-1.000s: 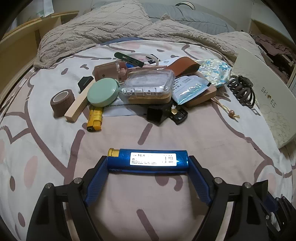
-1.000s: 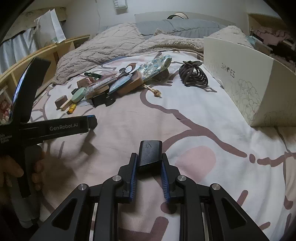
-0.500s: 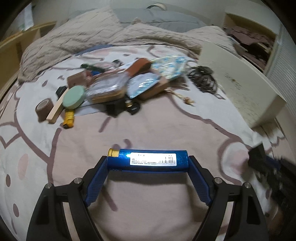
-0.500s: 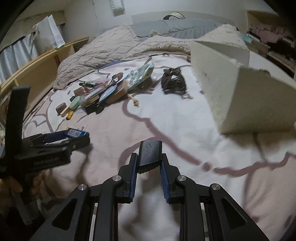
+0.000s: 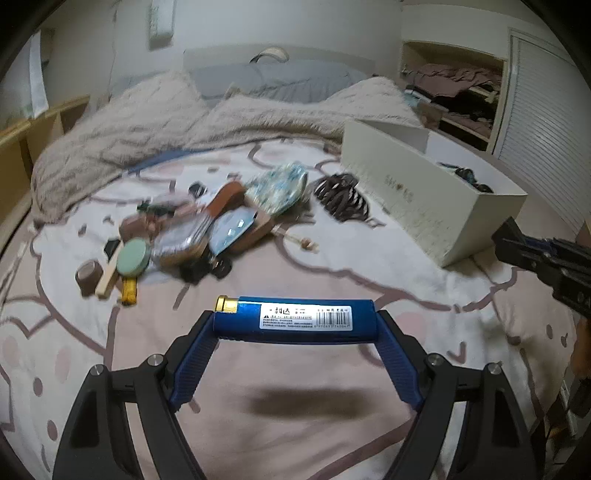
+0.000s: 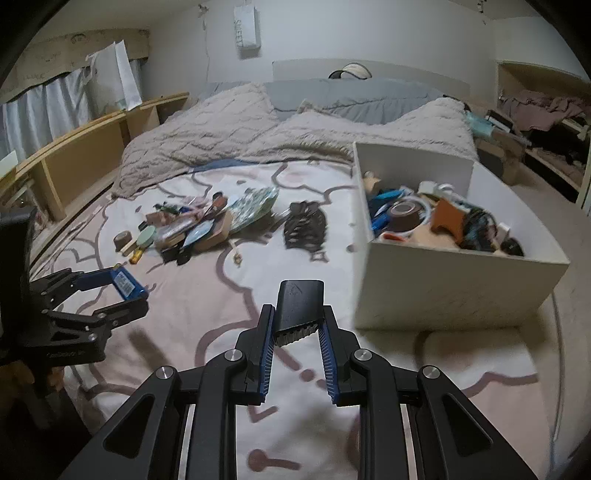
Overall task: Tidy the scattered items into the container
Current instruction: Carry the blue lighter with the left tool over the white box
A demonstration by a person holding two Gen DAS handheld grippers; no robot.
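blue tube (image 5: pixel 299 320) held crosswise; white box (image 6: pixel 461 284) part-filled.

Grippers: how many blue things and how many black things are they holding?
Blue: 1, the tube in the left gripper
Black: 1, the block in the right gripper
Total: 2

1. The bed (image 6: pixel 207 306) filled the room, with a rumpled beige blanket (image 6: pixel 229 140) at its head.
2. Wooden shelving (image 6: pixel 85 147) ran along the bed's left side.
3. A white wall (image 6: pixel 332 33) rose behind its headboard.
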